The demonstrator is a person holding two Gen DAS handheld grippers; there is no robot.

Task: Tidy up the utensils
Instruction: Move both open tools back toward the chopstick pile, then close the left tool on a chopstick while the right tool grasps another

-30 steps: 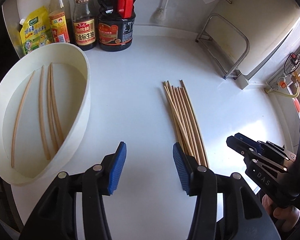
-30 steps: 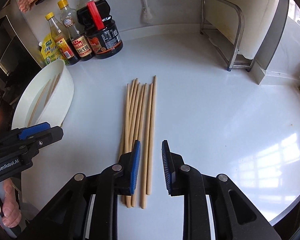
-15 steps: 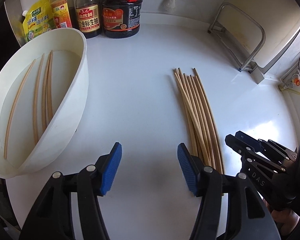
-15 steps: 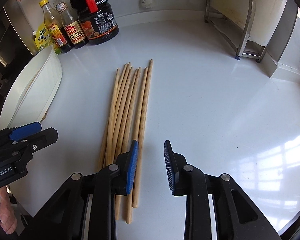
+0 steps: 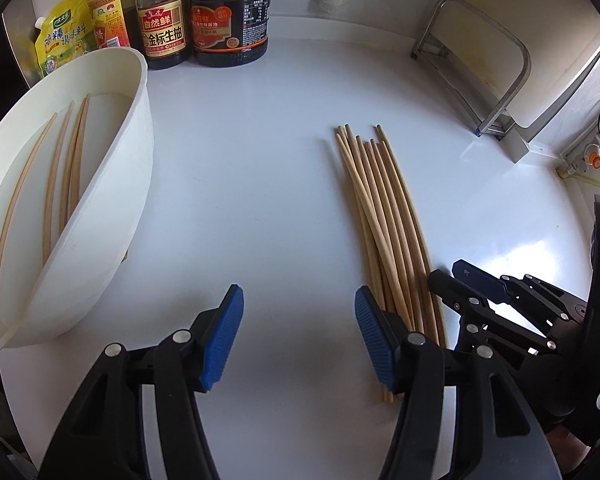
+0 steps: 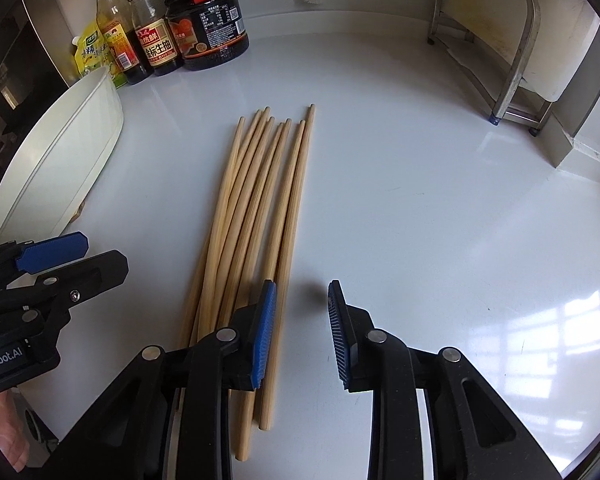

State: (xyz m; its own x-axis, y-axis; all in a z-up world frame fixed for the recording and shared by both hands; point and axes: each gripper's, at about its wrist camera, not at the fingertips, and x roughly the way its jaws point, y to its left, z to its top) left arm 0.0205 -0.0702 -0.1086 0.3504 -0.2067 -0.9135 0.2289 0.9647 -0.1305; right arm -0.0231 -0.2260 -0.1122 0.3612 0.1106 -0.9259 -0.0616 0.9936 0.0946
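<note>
White glossy countertop (image 5: 268,184) fills both views, closed at the back by a white wall. One bent-tube steel rack (image 6: 516,40) stands at the far right corner.

One white oval plastic basin (image 5: 112,184) sits at the left edge. Four wooden chopsticks (image 5: 70,168) lie lengthwise inside it, seen from the left wrist view.

Against the back wall stand one dark wide sauce jug with a red handle (image 5: 230,16), two taller glass bottles with printed labels (image 6: 154,28), and one yellow-green soft pouch (image 5: 60,40), four containers in all.

One loose bundle of bare wooden chopsticks (image 6: 256,200) lies on the counter, well apart from the basin; about eight tips are countable at its far end, though overlap leaves the exact count uncertain.

Left gripper (image 5: 298,336): black frame, two blue ribbed pads, jaws parted wide over bare counter, nothing between them; its right finger overlaps the near end of the bundle in view.

Right gripper (image 6: 302,332): jaws parted narrowly, nothing between them; the left pad sits just beside the rightmost chopstick, contact not determinable.

One hand (image 6: 8,432) is partly visible at the lower left of the right wrist view.
</note>
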